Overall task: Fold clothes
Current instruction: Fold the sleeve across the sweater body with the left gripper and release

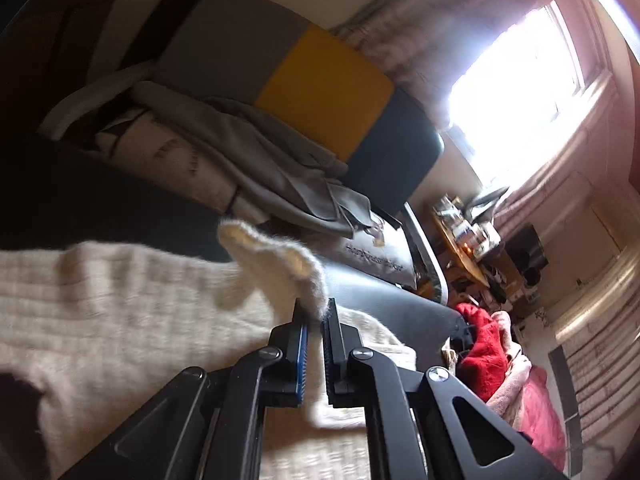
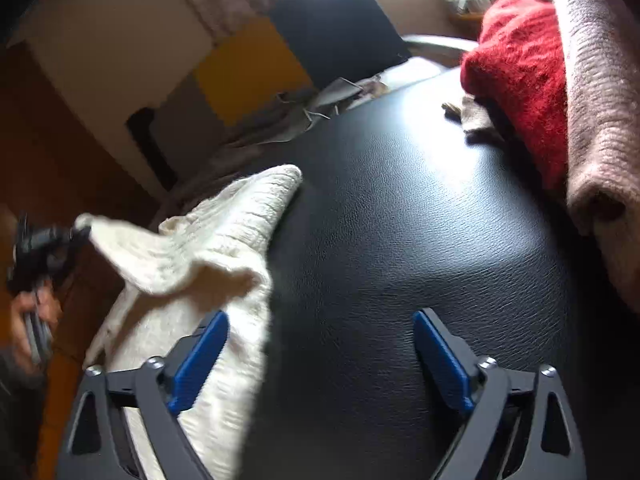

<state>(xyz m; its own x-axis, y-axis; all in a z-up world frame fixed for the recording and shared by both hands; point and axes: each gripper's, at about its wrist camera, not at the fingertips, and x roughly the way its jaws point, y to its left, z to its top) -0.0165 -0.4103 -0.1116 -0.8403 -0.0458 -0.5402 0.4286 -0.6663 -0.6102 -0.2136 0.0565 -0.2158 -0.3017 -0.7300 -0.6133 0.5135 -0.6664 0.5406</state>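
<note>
While the left gripper (image 1: 315,316) pinches the cream sweater (image 1: 132,304) edge at lower centre, the right gripper (image 2: 320,356) hangs wide and empty. Best to lift evenly and lay the fold flat on the black desk (image 2: 400,220).

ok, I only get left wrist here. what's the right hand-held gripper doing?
Observer: The right hand-held gripper is open and holds nothing. It is above the black leather surface.
Operator: anywhere near the sweater?
Observer: One finger overlaps the edge of the cream sweater. The other is over bare leather.
Operator: and my left grip from that side?
Observer: The left hand-held gripper pinches one end of the sweater, lifted and drawn out sideways past the leather's edge. The rest trails back onto the surface.
</note>
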